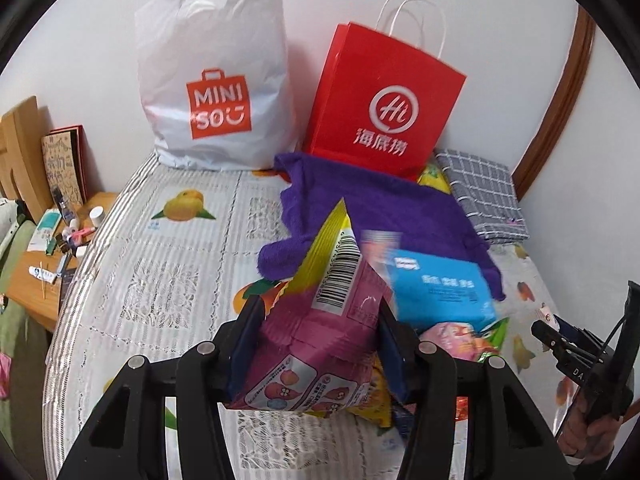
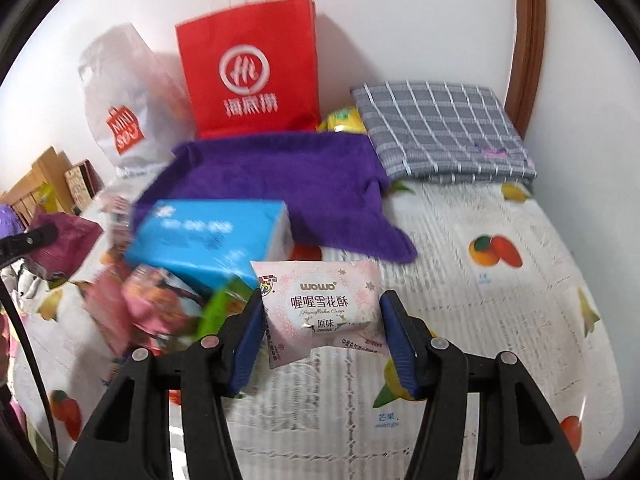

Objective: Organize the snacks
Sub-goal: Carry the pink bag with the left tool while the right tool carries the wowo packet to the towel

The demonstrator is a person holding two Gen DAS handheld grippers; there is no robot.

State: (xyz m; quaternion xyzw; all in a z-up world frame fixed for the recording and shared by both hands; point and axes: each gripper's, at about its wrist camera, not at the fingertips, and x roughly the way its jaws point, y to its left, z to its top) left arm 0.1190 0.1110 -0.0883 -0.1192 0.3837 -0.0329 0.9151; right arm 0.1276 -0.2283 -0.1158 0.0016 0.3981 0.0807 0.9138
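My left gripper (image 1: 320, 312) is shut on a magenta and yellow snack bag (image 1: 320, 320) with a barcode, held above the table; the bag also shows at the left edge of the right wrist view (image 2: 64, 244). My right gripper (image 2: 322, 312) is shut on a pale pink snowflake-crisp packet (image 2: 324, 308). A blue box (image 1: 440, 288) (image 2: 212, 240) lies on a heap of loose snack packets (image 2: 152, 308) beside a purple towel (image 1: 380, 208) (image 2: 276, 176). The right gripper shows at the right edge of the left wrist view (image 1: 560, 340).
A red paper bag (image 1: 384, 96) (image 2: 252, 68) and a white Miniso plastic bag (image 1: 216, 80) (image 2: 124, 100) stand against the wall. A folded grey checked cloth (image 1: 484, 196) (image 2: 440, 128) lies at the back right. A fruit-print tablecloth (image 1: 168, 264) covers the table. A cluttered wooden desk (image 1: 44, 264) is at left.
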